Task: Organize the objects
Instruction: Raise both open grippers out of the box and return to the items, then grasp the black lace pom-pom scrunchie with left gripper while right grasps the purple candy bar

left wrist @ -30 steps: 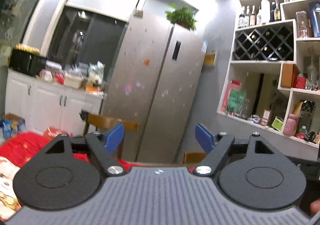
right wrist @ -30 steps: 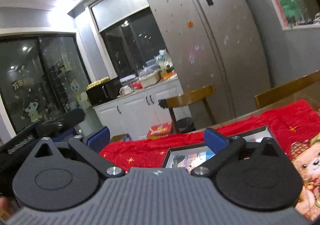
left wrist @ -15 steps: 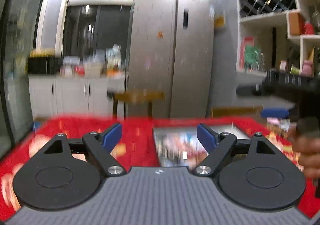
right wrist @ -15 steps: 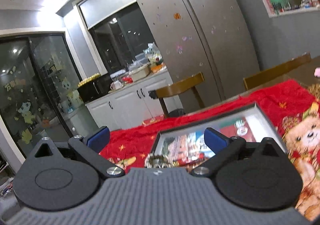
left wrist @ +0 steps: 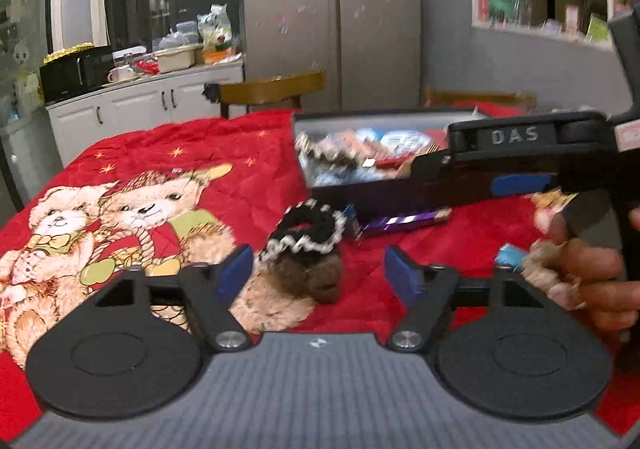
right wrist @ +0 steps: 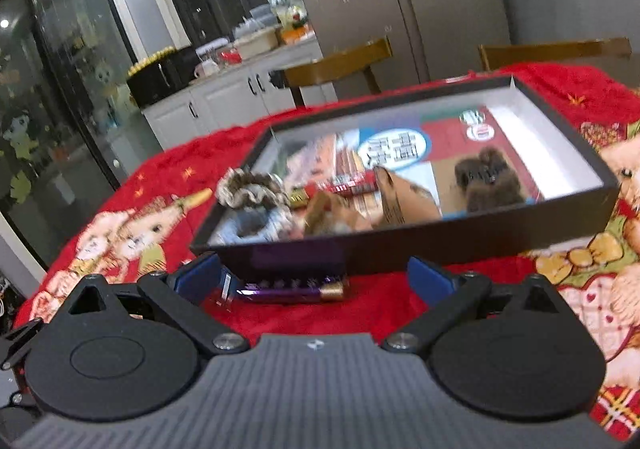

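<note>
A shallow black box [right wrist: 472, 237] lies on a red bear-print cloth [left wrist: 168, 177] and holds a frilly scrunchie [right wrist: 252, 189], a brown furry clip [right wrist: 486, 177] and packets. A purple wrapped bar [right wrist: 292, 291] lies on the cloth in front of the box, between the fingers of my open right gripper [right wrist: 316, 277]. My left gripper [left wrist: 320, 273] is open and empty, just short of a black-and-white scrunchie [left wrist: 306, 229] lying on a brown furry clip [left wrist: 316, 279]. The purple bar [left wrist: 404, 219] and the box [left wrist: 360, 189] also show in the left wrist view, beside the right gripper tool [left wrist: 532, 153].
Wooden chairs [right wrist: 340, 65] stand at the table's far side. A steel fridge [left wrist: 332, 9] and white counter cabinets [left wrist: 152, 105] are behind. The hand holding the right tool [left wrist: 596, 269] is at the right, with small items on the cloth near it.
Both grippers have tilted down from the room toward the table and moved closer. The box, scrunchie and purple bar have come into close view. Both stay open.
</note>
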Demonstrator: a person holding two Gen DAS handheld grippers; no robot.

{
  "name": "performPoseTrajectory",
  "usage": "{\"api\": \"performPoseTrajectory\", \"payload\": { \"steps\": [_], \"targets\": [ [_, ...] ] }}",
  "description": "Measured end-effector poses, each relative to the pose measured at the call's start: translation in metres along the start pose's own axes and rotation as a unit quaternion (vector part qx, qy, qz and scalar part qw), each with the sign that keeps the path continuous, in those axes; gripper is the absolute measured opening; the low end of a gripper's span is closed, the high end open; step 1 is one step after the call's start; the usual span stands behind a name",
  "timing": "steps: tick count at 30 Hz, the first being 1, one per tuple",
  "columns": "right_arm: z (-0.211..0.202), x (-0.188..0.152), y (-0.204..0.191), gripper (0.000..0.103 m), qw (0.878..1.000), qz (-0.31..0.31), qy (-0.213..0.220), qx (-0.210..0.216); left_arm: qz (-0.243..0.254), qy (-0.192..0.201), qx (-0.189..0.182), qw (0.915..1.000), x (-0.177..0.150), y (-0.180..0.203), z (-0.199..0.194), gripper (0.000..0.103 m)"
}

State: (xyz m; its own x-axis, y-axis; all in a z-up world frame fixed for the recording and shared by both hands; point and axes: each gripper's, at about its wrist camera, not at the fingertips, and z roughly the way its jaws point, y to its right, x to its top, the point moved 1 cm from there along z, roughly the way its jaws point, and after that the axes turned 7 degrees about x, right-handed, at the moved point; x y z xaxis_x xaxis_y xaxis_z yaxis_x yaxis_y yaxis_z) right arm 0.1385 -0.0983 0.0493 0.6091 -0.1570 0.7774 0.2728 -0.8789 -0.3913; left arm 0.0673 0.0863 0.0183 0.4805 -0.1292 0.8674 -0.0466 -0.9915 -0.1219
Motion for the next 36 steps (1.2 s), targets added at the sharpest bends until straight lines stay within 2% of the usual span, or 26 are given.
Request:
{"api": "performPoseTrajectory", "payload": {
  "steps": [2, 5, 8, 12, 14, 16, 22, 28, 31, 36],
  "targets": [
    [0.004, -0.003, 0.003, 0.102, 1.000, 0.004, -0.007, -0.001, -0.006, -0.029, -0.006, 0.9995, -0.003, -0.003, 0.013, 0.062],
    [0.011, -0.009, 0.005, 0.102, 1.000, 0.001, -0.015, -0.003, -0.020, -0.061, -0.009, 0.9979, -0.002, -0.009, 0.029, 0.061],
    [0.015, -0.015, 0.004, 0.101, 1.000, -0.017, -0.017, -0.013, -0.046, -0.061, -0.003, 0.9971, 0.002, -0.016, 0.037, 0.061],
    [0.017, -0.015, -0.001, 0.101, 0.999, -0.031, -0.014, -0.023, -0.038, -0.070, 0.003, 0.9968, 0.006, -0.013, 0.045, 0.060],
    [0.018, -0.015, -0.004, 0.101, 0.999, -0.041, -0.017, -0.031, -0.029, -0.066, 0.008, 0.9974, 0.006, -0.011, 0.044, 0.047],
    [0.021, -0.016, -0.007, 0.100, 0.998, -0.053, -0.020, -0.041, -0.028, -0.065, 0.012, 0.9974, 0.007, -0.012, 0.045, 0.045],
    [0.033, -0.015, -0.016, 0.101, 0.993, -0.081, -0.035, -0.083, -0.040, -0.066, 0.005, 0.9970, 0.007, -0.017, 0.046, 0.044],
    [0.042, -0.016, -0.029, 0.102, 0.991, -0.101, -0.049, -0.079, -0.056, -0.066, -0.004, 0.9962, 0.007, -0.021, 0.047, 0.045],
    [0.046, -0.016, -0.032, 0.102, 0.991, -0.093, -0.044, -0.088, -0.059, -0.066, -0.008, 0.9960, 0.006, -0.022, 0.047, 0.045],
    [0.058, -0.019, -0.045, 0.102, 0.985, -0.118, -0.057, -0.113, -0.052, -0.066, -0.005, 0.9965, 0.006, -0.020, 0.046, 0.045]
  ]
}}
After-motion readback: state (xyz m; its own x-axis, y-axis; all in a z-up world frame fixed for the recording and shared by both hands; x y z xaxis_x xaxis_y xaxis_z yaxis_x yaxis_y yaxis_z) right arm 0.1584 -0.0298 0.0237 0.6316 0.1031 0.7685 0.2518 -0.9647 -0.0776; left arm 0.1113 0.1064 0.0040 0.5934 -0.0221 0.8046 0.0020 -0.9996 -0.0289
